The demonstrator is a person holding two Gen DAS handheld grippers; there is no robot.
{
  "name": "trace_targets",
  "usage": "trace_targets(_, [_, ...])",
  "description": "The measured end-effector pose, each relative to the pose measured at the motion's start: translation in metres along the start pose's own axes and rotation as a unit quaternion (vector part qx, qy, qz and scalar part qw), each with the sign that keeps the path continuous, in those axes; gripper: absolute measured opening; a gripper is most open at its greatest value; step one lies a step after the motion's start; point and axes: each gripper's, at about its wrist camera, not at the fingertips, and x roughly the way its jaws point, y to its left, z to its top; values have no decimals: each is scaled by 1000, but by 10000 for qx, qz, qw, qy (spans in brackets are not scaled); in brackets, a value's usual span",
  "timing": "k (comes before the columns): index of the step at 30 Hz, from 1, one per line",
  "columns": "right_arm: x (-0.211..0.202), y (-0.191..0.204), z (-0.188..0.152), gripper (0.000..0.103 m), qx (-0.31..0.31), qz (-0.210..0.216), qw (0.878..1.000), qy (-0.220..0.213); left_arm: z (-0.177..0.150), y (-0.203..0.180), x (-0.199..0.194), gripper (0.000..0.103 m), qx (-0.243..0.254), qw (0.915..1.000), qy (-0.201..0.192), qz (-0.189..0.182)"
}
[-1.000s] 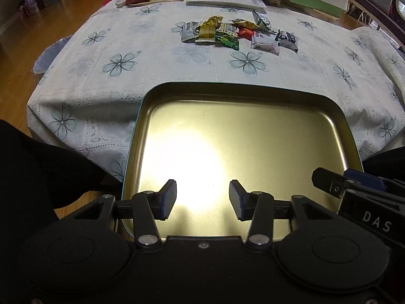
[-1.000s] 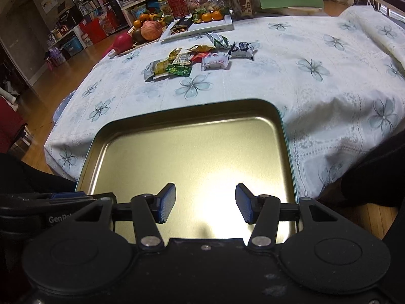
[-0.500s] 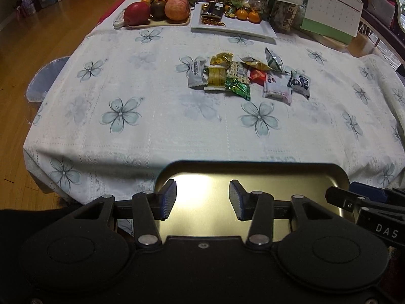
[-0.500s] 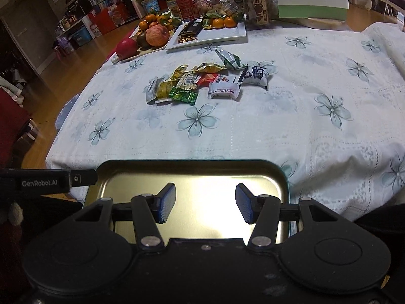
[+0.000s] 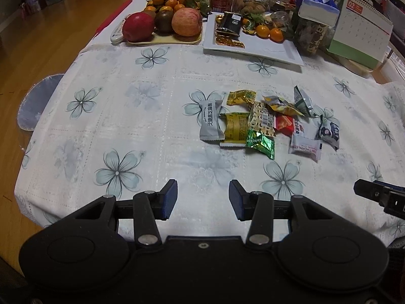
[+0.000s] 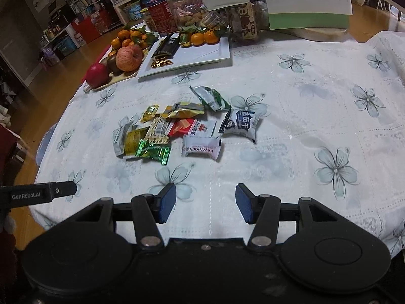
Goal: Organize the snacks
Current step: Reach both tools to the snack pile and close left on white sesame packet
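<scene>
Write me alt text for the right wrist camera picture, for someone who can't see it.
The right gripper, open and empty, hangs over a flowered tablecloth, aimed toward a small pile of wrapped snacks lying ahead of it. Beyond the pile sit a board of fruit, a white plate and a desk calendar. The left gripper's tip pokes in from the left edge.
</scene>
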Motion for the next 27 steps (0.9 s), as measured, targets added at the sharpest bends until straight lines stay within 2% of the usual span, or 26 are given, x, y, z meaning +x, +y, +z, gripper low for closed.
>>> trace_targets(5, [29, -8, 40, 55, 170, -239, 9996, -2, 30, 4, 27, 51, -185, 9998, 59, 60])
trace_targets(8, [49, -14, 62, 55, 398, -249, 9989, 62, 47, 8, 43, 51, -362, 9992, 155, -8])
trace_targets(12, [73, -19, 83, 55, 618, -315, 9975, 135, 64, 6, 59, 51, -382, 9991, 150, 111])
trace_targets(17, [94, -30, 96, 55, 932, -374, 9948, 170, 77, 7, 80, 51, -408, 9989, 192, 117])
trace_targets(22, [107, -41, 102, 55, 1262, -481, 9904, 300, 84, 14, 102, 50, -797, 9954, 524, -9])
trace_targets(27, [112, -38, 104, 55, 1430, -348, 9879, 495, 90, 7, 108, 50, -878, 9944, 592, -63])
